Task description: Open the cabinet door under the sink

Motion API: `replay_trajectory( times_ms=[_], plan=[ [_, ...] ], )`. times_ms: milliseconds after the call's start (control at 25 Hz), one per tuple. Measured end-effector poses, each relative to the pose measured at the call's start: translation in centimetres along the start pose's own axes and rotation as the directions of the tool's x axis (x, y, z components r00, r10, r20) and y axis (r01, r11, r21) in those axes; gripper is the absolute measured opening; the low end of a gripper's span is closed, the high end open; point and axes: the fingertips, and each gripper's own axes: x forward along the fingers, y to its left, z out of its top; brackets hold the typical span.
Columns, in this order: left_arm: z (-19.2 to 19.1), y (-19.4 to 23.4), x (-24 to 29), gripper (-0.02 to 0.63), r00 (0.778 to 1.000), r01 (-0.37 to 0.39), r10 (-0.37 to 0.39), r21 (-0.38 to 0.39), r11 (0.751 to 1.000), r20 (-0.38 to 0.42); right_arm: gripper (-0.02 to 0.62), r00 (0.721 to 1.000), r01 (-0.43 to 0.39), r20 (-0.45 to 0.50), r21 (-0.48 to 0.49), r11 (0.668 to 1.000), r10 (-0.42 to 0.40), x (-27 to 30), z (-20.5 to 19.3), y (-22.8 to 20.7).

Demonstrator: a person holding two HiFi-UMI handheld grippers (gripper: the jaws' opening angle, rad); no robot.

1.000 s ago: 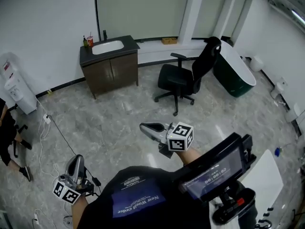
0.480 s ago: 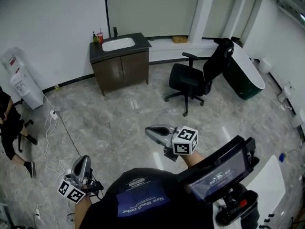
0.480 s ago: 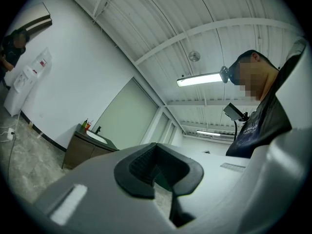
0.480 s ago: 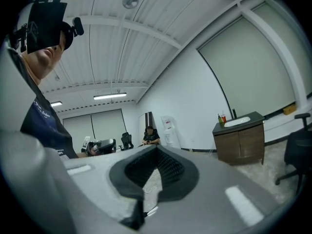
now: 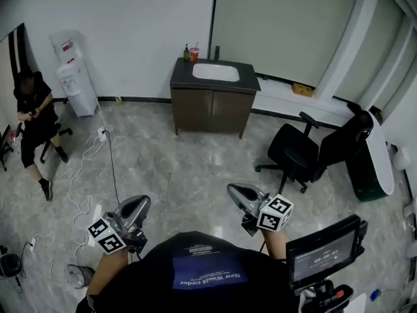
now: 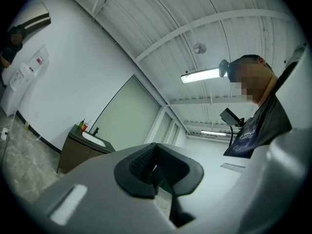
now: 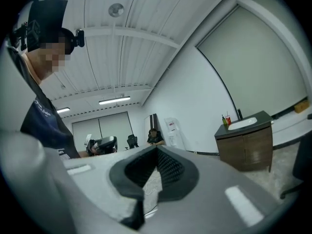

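Observation:
The dark wood sink cabinet [image 5: 210, 111] stands against the far wall with both doors closed and a white basin [image 5: 215, 72] in its top. It also shows small in the left gripper view as the cabinet [image 6: 73, 152] and in the right gripper view as the cabinet [image 7: 248, 147]. My left gripper [image 5: 137, 206] and right gripper [image 5: 236, 192] hover low in the head view, far from the cabinet across bare floor. The left gripper [image 6: 156, 172] has its jaws shut with nothing between them. The right gripper [image 7: 156, 167] is likewise shut and holds nothing.
A black office chair [image 5: 306, 152] stands right of the cabinet, with a dark green tub [image 5: 371, 168] beyond it. A water dispenser [image 5: 73, 77] and a seated person [image 5: 36, 109] are at the left. Cables [image 5: 88, 168] trail over the floor. A bottle and red cup [image 5: 193, 53] stand beside the basin.
The head view has swung left and advanced: the cabinet went from upper left to upper centre and looks nearer. Both grippers travelled along with it, still shut.

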Motion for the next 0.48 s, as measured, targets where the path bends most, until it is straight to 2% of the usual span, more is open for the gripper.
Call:
replay_trajectory(
  times_ms=[160,320,480],
  plan=[
    [-0.4,0.5,5.3,-0.002,1.000,-0.007,0.007,-0.011,1.000,0.009,-0.003,1.000,-0.028,0.003,-0.013,1.000,0.028,0.0,1.8,-4.8],
    [-1.5,0.5,9.4,0.000,0.999,0.007,-0.007,0.023,1.000,-0.034,-0.003,0.999,-0.042,-0.006,-0.015,0.999,0.042,-0.2,2.2,-8.2],
    [-1.8,1.9,12.0,-0.001,0.998,0.017,-0.016,0.019,1.000,-0.057,-0.003,0.999,-0.029,-0.017,-0.003,1.000,0.029,-0.2,1.8,-11.1]
  ],
)
